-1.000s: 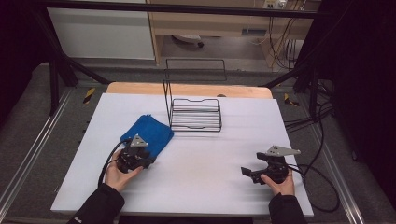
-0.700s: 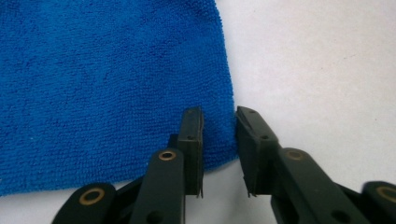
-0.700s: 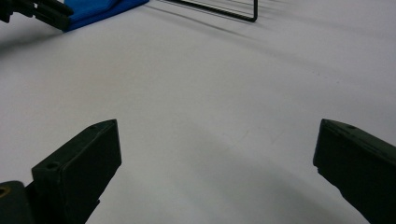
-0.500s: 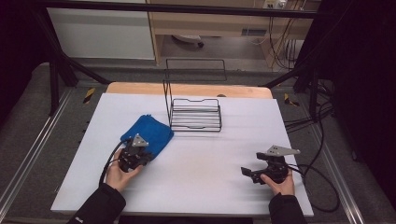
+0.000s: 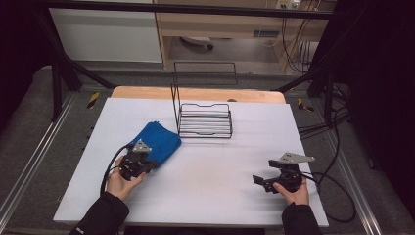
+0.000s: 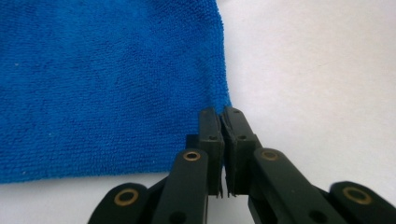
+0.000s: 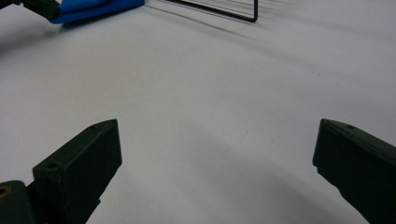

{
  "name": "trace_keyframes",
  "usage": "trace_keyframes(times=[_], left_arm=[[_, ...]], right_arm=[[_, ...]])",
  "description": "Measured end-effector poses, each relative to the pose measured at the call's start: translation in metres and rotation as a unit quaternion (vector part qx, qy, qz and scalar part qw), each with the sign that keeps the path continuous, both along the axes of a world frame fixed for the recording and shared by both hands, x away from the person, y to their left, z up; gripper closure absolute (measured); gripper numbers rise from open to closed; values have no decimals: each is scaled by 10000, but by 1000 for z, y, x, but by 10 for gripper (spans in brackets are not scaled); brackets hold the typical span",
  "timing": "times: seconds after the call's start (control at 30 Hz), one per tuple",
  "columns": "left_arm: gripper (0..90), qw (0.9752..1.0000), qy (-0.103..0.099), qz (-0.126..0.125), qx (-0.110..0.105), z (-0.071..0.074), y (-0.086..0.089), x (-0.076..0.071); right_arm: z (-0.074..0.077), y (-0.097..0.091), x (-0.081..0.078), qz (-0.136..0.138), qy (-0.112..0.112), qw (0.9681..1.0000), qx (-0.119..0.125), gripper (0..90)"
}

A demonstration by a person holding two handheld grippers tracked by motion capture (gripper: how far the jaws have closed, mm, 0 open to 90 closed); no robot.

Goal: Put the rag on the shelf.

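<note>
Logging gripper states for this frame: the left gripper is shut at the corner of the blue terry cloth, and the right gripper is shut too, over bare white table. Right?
Not quite. The right gripper is open: the right gripper view shows its jaws wide apart over the bare white table. The left gripper is indeed shut at the corner of the blue terry cloth.

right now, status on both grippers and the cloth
Left gripper shut, pinching corner of blue cloth. Right gripper open, nothing between its jaws, over bare table. Wire rack behind cloth, apart.
</note>
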State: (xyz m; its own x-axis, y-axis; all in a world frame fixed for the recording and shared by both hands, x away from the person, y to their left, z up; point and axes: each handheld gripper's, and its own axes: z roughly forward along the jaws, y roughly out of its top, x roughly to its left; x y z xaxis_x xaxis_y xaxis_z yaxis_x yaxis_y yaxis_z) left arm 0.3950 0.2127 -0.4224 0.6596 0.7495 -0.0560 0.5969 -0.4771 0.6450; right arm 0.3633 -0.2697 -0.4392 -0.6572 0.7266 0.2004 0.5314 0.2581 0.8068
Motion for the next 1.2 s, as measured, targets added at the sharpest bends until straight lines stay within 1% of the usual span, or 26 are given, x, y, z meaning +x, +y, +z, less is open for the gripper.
trace_keyframes(times=[0.07, 0.17, 0.27, 0.33, 0.4, 0.67, 0.8, 0.97, 1.0, 1.1, 1.13, 1.2], left_arm=[[866, 10000, 55, -40, -70, 2, 1, -3], [866, 9996, 162, -154, -172, 5, 1, -12], [865, 9989, 245, -249, -299, 6, -3, -20], [865, 9985, 270, -342, -323, 7, -7, -24], [865, 9979, 288, -460, -352, 8, -14, -28], [864, 9947, 402, -724, -610, 8, -36, -41], [864, 9930, 415, -820, -749, 10, -48, -46], [864, 9911, 422, -946, -841, 9, -64, -51], [863, 9906, 422, -951, -889, 8, -69, -52], [861, 9901, 415, -1016, -874, 6, -78, -52], [858, 9903, 418, -1055, -807, 4, -80, -51], [840, 9904, 413, -1083, -755, 1, -83, -51]], right_arm=[[0, 0, 0, -5, 2, 10000, 8, 19], [0, 0, 0, -5, 0, 10000, 11, 18], [0, 0, 0, -4, 4, 10000, 14, 19], [0, 0, 0, 1, -1, 10000, 2, 19], [0, 0, 0, 2, 0, 10000, 3, 19], [0, 0, 0, 12, 3, 10000, -14, 20], [0, 0, 0, 1, 4, 10000, 2, 20], [0, 0, 0, 2, 19, 10000, 1, 20], [0, 0, 0, 3, 10, 10000, 3, 20], [0, 0, 0, 11, 3, 10000, -18, 20], [0, 0, 0, 13, 3, 10000, -6, 20], [-1, 0, 0, 16, -7, 10000, -15, 20]])
